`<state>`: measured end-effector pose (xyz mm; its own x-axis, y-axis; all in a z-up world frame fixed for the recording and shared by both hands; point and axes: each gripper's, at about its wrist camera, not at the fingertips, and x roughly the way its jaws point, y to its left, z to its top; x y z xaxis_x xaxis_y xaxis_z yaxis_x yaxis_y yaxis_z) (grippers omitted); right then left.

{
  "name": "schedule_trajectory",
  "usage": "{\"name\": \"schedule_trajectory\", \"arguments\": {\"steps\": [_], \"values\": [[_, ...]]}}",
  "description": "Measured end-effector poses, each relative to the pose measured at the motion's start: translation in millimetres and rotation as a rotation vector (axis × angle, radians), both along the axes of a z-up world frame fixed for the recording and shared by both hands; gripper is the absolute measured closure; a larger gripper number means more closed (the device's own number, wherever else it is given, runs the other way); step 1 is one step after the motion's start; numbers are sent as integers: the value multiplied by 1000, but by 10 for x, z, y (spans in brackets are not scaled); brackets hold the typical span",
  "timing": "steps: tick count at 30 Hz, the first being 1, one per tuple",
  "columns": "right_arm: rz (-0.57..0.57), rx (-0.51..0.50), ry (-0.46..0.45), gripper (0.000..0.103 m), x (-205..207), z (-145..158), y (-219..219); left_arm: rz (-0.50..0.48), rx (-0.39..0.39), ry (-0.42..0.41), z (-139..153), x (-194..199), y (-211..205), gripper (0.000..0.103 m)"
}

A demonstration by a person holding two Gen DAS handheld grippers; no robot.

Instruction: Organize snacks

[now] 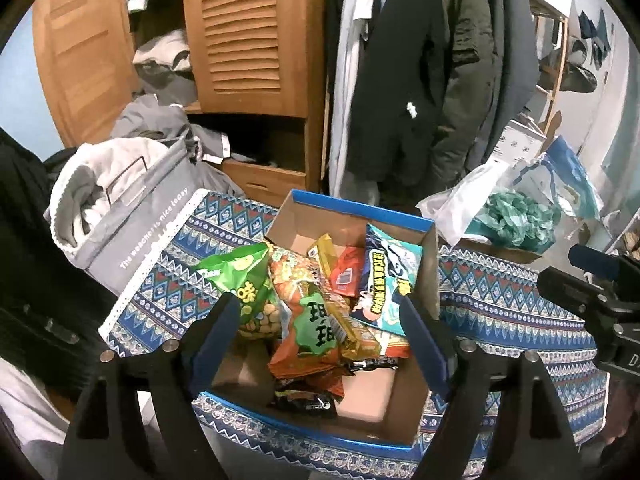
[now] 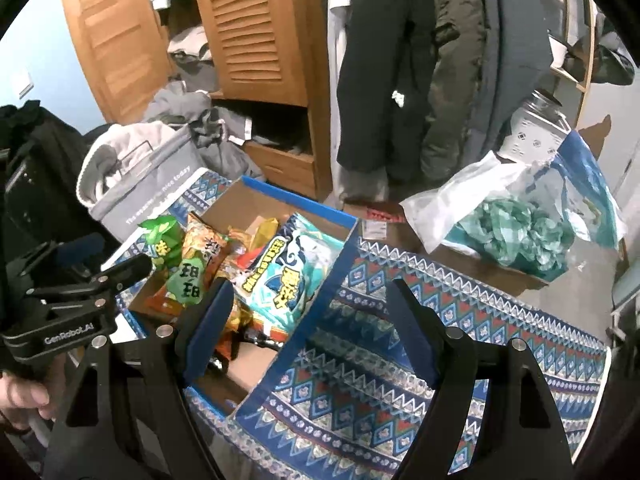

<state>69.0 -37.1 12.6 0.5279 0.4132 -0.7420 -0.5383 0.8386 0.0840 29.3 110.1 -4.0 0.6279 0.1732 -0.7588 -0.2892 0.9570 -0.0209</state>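
1. Underneath, a patterned tablecloth [image 1: 500,312] is being used as the base for everything.
2. On it, a blue-rimmed cardboard box [image 1: 360,208] is being filled with snack packets.
3. Inside, a pale blue packet [image 1: 390,276], an orange packet [image 1: 308,320] and a green packet [image 1: 244,276] are being kept piled together.
4. Above the box, the left gripper [image 1: 320,312] is being held with jaws apart, nothing clamped.
5. Over the box's right wall, the right gripper [image 2: 310,300] is being held likewise parted and empty.

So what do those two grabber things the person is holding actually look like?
Each is black, with two long tapering fingers lined with dark blue pads. Round silver pins sit on the joints. In the right wrist view, the left gripper carries white "GenRobot.AI" lettering on its body. No cables or sleeves show.
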Motion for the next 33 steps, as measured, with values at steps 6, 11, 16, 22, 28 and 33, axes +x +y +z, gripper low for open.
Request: {"name": "schedule_trajectory", "arguments": {"steps": [6,11,16,22,28,33], "values": [[-6,1,-24,24,-67,57,-125,-17,15,-23,89,-82,-91,15],[-20,18,-22,24,-69,70,-244,-17,6,-28,138,-121,-126,15],[-30,11,-32,24,-63,65,-321,-16,-9,-36,175,-132,-165,14],[-34,11,-22,24,-52,34,-372,-40,9,-42,215,-121,-271,14],[-27,3,-15,24,-59,4,-372,-51,7,-46,233,-130,-318,14],[-27,0,-14,24,-66,3,-370,-57,6,-45,228,-126,-337,14]]}}
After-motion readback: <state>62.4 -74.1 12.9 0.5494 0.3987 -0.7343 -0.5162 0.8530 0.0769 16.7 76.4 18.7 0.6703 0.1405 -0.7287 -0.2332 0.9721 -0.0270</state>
